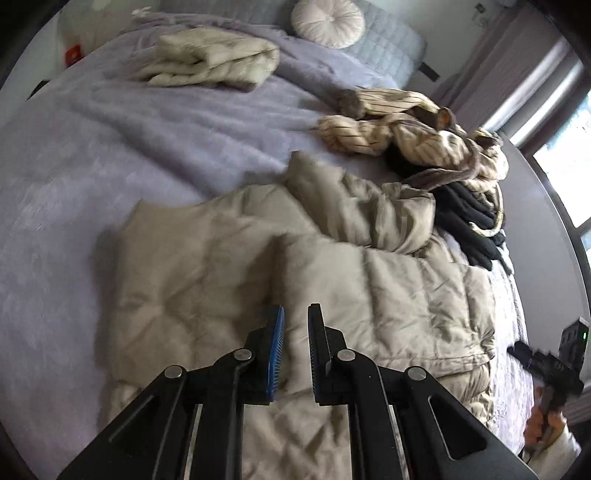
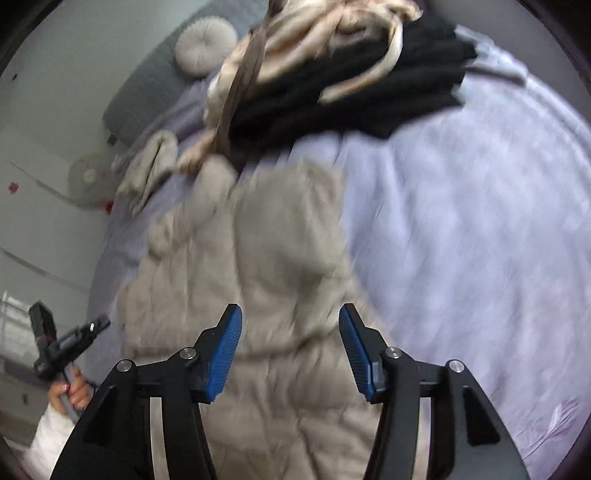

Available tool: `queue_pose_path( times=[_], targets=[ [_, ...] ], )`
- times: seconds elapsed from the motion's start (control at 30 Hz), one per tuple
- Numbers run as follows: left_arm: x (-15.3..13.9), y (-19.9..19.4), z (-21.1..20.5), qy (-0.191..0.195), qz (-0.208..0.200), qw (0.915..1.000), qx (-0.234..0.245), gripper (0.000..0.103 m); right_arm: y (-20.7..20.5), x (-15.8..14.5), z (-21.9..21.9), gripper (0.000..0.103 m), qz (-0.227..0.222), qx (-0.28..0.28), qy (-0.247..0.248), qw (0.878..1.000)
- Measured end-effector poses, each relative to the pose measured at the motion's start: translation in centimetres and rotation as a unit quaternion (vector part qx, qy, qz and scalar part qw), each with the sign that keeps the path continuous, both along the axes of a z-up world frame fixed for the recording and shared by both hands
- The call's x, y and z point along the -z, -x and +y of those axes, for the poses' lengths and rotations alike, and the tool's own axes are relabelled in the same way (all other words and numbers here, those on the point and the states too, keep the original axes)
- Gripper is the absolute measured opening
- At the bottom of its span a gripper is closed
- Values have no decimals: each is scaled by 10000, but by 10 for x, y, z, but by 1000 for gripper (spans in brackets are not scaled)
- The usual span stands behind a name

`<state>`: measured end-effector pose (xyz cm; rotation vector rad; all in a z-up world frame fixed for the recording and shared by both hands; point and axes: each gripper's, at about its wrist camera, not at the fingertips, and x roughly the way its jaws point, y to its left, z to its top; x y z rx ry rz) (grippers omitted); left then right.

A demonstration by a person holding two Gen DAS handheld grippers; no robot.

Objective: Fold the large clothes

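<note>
- The beige puffer jacket (image 1: 306, 280) lies spread near the bed's (image 1: 110, 155) front edge, one sleeve already laid across its body; the fold looks partly done.
- Left tool (image 1: 295, 350): jaws nearly closed, nothing between them, above the jacket.
- Right tool (image 2: 290, 350): jaws apart, empty, above the jacket too.
- Next move, likely: grip an edge or the hem and fold it over.

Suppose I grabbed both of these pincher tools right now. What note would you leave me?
Left gripper: nearly shut, holding nothing.
Right gripper: open, empty, above the jacket.
Beige puffer jacket: on the lavender bedspread, partly folded, one side turned over.
Done: a cream folded garment lies near the round pillow.
Left: finish the jacket, then the striped and black clothes pile.
</note>
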<state>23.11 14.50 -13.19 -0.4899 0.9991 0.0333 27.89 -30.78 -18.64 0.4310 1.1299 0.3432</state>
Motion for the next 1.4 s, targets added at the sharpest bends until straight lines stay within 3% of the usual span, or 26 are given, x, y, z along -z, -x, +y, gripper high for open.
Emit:
queue_pose_path(
  times=[0.07,0.17,0.2,0.23,0.27,0.37,0.47,0.63,0.8,0.9,1.0,1.03,1.1,1.2,1.4],
  targets=[
    [4,-13,-15,-93,33,9999,93,13,-24,11,-14,60,169,331,-441,9983],
    [25,-31,-34,-410,323,9986,66,13,-69,57,-24,60,845,838,-1460,9821],
    [33,-34,-36,-455,436,9980,33,13,-75,68,-24,54,1013,899,-1601,9778],
    [43,-35,-36,-478,552,9973,-22,13,-81,77,-16,19,1158,878,-1752,9737],
    [48,-36,-35,-510,621,9967,-66,13,-85,77,-2,15,1121,631,-1710,9768],
    [60,-37,-33,-676,732,9950,-91,13,-89,59,22,15,668,32,-743,9950],
    [71,-42,-35,-634,773,9950,-50,13,-102,72,24,15,625,-77,53,9980],
    [79,-49,-47,-793,799,9936,2,13,-101,92,16,25,745,276,190,9967],
    [80,-48,-44,-745,787,9941,50,13,-61,36,24,24,25,328,935,9951],
    [80,-47,-44,-744,785,9941,36,13,-33,14,33,21,-330,-112,872,9956],
    [81,-48,-49,-869,785,9931,49,13,-18,26,52,21,-161,-682,1039,9921],
    [81,-48,-50,-875,786,9931,45,13,-18,36,56,17,-75,-754,1239,9894],
    [80,-47,-50,-837,786,9934,42,13,-22,61,55,9,169,-721,1362,9879],
    [79,-47,-50,-850,806,9931,96,13,-29,77,51,6,293,-592,1229,9902],
    [69,-44,-49,-861,912,9921,5,13,-28,58,47,9,366,-581,1332,9887]
  ],
)
